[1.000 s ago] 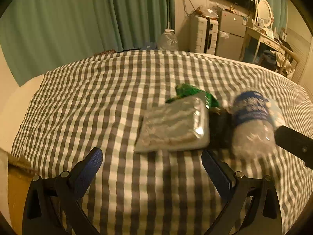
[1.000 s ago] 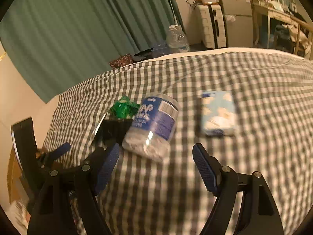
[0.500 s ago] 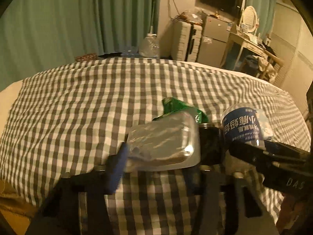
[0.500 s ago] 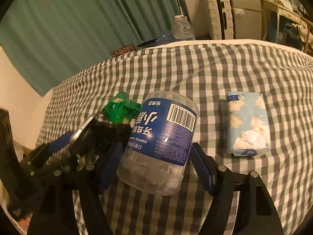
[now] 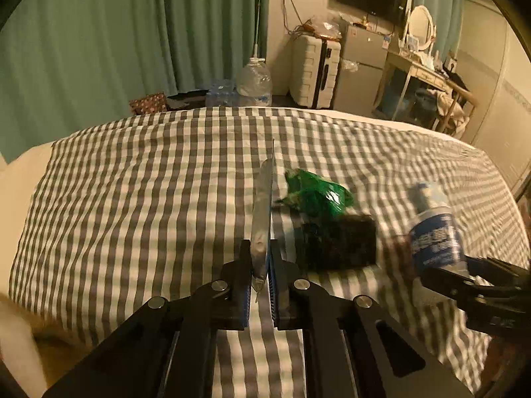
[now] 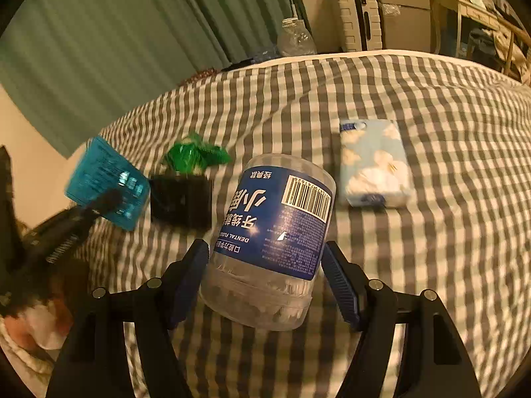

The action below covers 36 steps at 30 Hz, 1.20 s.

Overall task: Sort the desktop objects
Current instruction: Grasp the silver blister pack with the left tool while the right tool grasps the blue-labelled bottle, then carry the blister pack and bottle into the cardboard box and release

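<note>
Lifted flat packet [image 5: 262, 212] now clamped between left tongs [image 5: 260, 285].

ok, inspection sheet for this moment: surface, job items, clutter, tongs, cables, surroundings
Surface: checked bedspread, rumpled.
Job's things: flat packet, silver one side, blue the other, on edge in the left tongs; floss jar between the right tongs; green wrapper; black box; tissue pack.
Clutter: nothing seen.
Tongs: left just closed on the packet; right either side of the jar, contact unclear.
Cables: wires on the wall.
Surroundings: green curtains, suitcase, water jug.
</note>
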Each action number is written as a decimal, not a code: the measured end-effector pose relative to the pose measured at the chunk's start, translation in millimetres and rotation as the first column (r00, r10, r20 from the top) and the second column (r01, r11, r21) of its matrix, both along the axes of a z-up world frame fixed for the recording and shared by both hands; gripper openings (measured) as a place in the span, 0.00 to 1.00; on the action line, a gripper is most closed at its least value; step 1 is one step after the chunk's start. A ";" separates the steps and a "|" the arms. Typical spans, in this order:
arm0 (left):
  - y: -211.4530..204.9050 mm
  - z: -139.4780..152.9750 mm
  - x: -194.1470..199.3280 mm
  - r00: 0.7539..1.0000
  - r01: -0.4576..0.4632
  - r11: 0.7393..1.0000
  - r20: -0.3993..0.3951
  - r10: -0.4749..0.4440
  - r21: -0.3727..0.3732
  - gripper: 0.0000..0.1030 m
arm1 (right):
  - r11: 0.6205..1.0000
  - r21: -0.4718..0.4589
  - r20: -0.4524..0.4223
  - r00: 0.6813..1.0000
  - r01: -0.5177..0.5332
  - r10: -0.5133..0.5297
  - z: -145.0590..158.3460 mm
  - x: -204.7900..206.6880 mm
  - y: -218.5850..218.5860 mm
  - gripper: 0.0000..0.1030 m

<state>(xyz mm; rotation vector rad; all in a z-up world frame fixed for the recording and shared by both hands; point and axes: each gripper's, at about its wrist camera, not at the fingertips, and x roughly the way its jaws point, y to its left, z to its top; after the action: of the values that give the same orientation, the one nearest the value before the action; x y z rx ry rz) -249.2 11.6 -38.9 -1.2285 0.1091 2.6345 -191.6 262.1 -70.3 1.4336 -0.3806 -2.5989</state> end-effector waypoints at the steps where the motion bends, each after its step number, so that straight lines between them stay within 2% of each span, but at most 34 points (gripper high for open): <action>1: -0.4 2.9 9.2 1.000 0.005 1.000 -0.004 -0.005 -0.002 0.09 | 1.000 0.025 -0.003 1.000 -0.010 0.010 1.2 5.1 -3.0 0.68; 9: -11.9 23.0 73.3 1.000 0.003 0.999 -0.011 -0.003 0.036 0.09 | 0.998 0.043 0.005 0.999 -0.037 0.037 17.6 43.4 -9.8 0.67; 16: -22.8 32.7 106.7 1.000 -0.017 0.998 -0.006 0.017 0.067 0.09 | 0.996 0.061 0.051 0.997 -0.068 0.065 21.4 86.9 -17.6 0.66; 20: -35.1 46.1 124.2 0.999 -0.031 0.995 -0.026 0.033 0.091 0.09 | 0.996 0.063 0.023 0.998 -0.068 0.066 33.7 103.3 -31.6 0.66; 25: -50.0 75.9 147.1 0.995 -0.046 0.991 -0.081 0.056 0.123 0.09 | 0.998 0.036 -0.008 0.998 -0.056 0.056 61.7 127.9 -40.4 0.66; 28: -61.3 94.4 156.1 0.991 -0.062 0.989 -0.110 0.077 0.136 0.09 | 0.996 0.059 -0.038 0.997 -0.072 0.074 80.6 138.1 -54.5 0.66; 31: -83.4 119.7 167.1 0.984 -0.082 0.978 -0.137 0.110 0.190 0.09 | 0.993 0.046 -0.093 0.990 -0.105 0.109 106.7 147.7 -70.7 0.65; 36: -121.0 150.2 183.1 0.970 -0.114 0.970 -0.189 0.156 0.216 0.09 | 0.980 0.022 -0.187 0.962 -0.200 0.200 152.0 155.0 -116.5 0.62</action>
<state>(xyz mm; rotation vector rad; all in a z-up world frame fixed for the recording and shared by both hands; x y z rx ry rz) -66.2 -109.5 111.3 -0.9270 -0.2139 2.7996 -36.6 145.6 81.8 1.1464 -0.1958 -2.5411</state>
